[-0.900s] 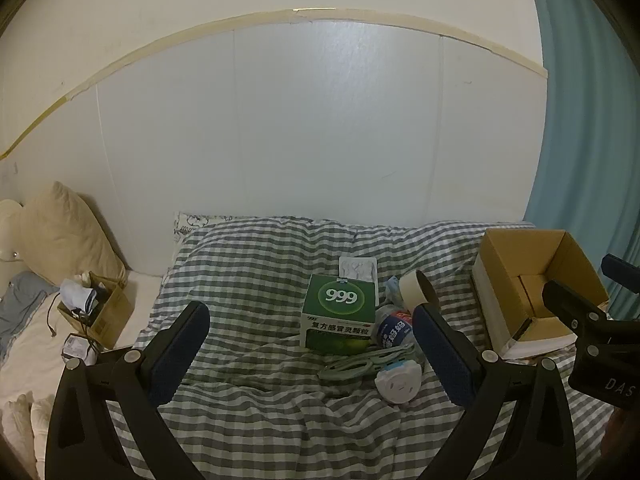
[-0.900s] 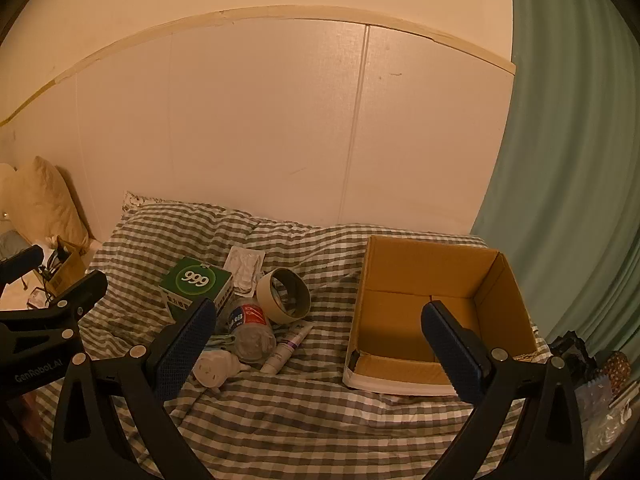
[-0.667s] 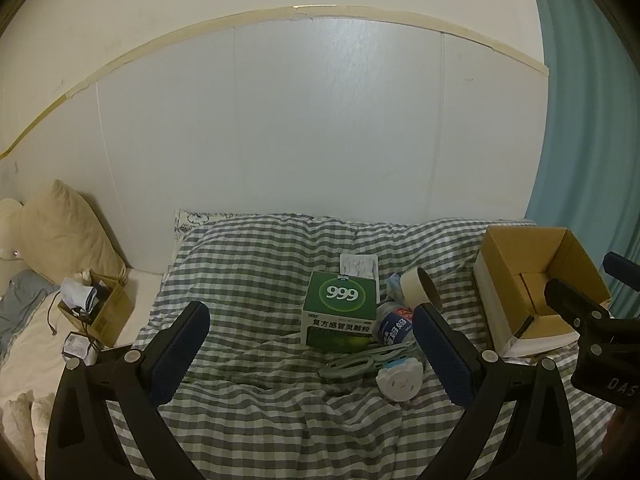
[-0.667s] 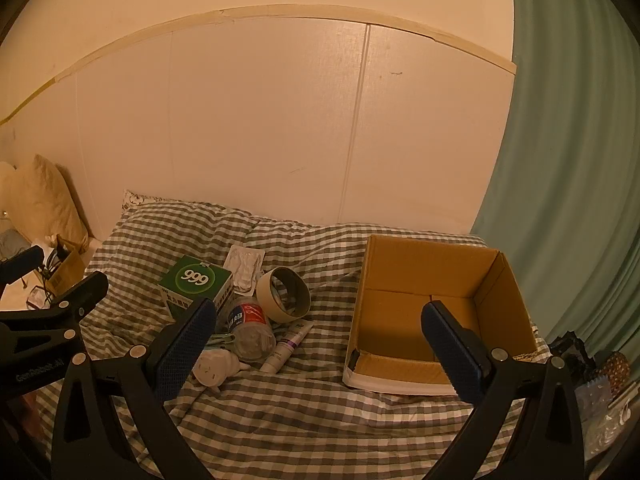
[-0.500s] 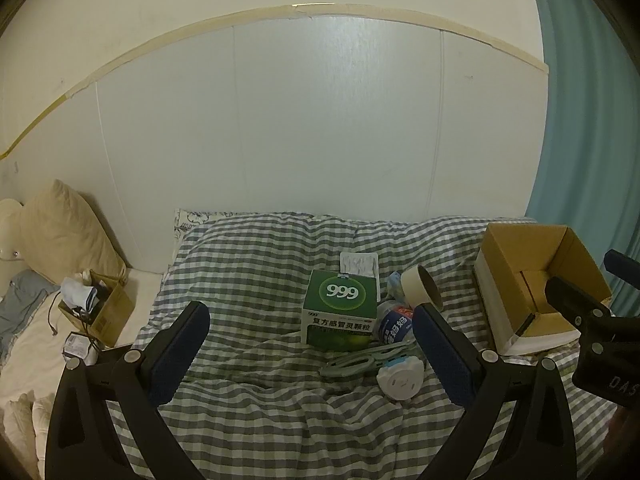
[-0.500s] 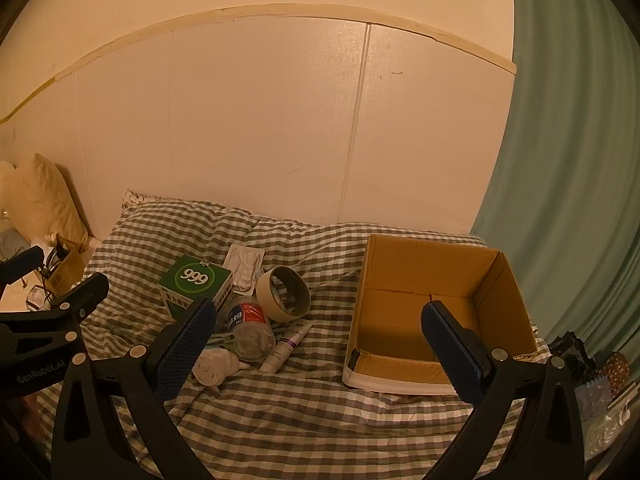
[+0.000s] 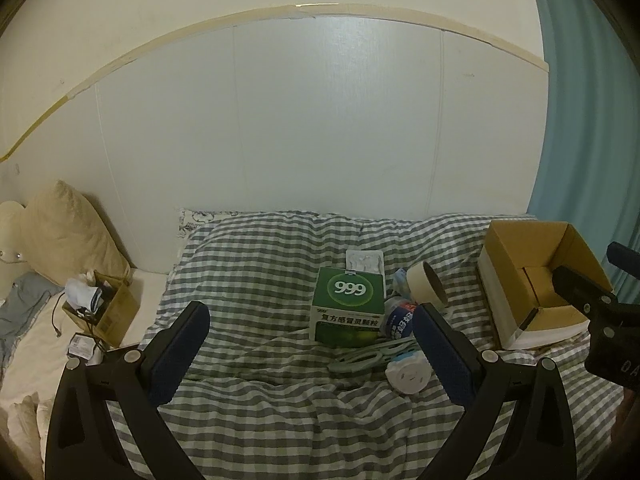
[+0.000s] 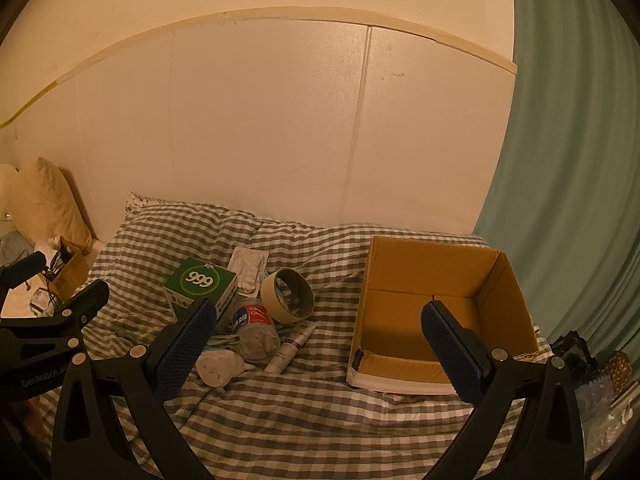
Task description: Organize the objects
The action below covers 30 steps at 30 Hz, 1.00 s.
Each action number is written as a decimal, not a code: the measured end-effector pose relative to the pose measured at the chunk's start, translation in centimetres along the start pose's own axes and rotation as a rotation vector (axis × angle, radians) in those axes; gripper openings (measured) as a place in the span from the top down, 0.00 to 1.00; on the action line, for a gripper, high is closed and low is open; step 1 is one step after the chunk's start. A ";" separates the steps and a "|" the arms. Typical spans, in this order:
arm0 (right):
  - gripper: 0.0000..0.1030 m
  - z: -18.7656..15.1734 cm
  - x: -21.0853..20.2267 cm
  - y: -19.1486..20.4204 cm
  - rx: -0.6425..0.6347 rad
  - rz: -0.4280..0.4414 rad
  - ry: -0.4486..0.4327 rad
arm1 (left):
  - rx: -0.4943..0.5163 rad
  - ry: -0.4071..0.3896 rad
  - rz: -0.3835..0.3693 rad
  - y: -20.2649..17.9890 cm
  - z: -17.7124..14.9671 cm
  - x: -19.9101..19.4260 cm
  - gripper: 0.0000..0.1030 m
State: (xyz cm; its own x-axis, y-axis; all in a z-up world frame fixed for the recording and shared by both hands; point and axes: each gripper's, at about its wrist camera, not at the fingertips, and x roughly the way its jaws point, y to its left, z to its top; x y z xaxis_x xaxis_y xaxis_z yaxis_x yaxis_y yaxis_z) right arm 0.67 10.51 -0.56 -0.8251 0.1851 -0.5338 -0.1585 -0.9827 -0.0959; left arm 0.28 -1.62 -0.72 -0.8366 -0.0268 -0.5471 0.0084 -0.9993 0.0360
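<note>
A green "999" medicine box (image 7: 347,307) (image 8: 200,284) lies on the checked bed cover. Beside it lie a roll of tape (image 7: 427,284) (image 8: 288,291), a plastic bottle (image 7: 398,320) (image 8: 253,330), a white plug with cable (image 7: 409,372) (image 8: 218,366), a blister pack (image 7: 365,261) (image 8: 250,265) and a white tube (image 8: 291,345). An open, empty cardboard box (image 7: 536,288) (image 8: 440,312) stands to the right. My left gripper (image 7: 310,354) is open and empty, short of the pile. My right gripper (image 8: 320,350) is open and empty, between the pile and the box.
A beige pillow (image 7: 64,232) and a small cardboard box of clutter (image 7: 102,308) sit at the left by the bed. A white panel wall (image 7: 320,128) backs the bed. A teal curtain (image 8: 560,160) hangs at the right, with bags (image 8: 600,376) below it.
Both views have shifted only slightly. Nothing on the bed has moved and both grippers stay open.
</note>
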 end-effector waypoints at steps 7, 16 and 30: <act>0.00 -0.6 0.6 1.5 -0.029 0.022 0.020 | -0.015 0.015 0.018 1.6 -0.5 0.3 0.00; 0.00 -3.8 5.7 5.5 -0.094 0.060 0.171 | -0.009 0.141 0.070 3.1 -3.6 4.9 0.00; 0.35 -7.8 15.3 10.8 -0.165 0.137 0.431 | -0.015 0.245 0.128 5.2 -6.1 9.3 0.00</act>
State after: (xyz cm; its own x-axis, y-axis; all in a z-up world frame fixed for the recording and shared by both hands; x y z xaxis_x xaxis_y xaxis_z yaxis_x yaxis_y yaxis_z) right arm -9.40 2.72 -16.34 -0.5268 0.0693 -0.8472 0.0524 -0.9921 -0.1137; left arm -4.13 -7.23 -10.74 -0.6706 -0.1563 -0.7251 0.1150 -0.9876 0.1064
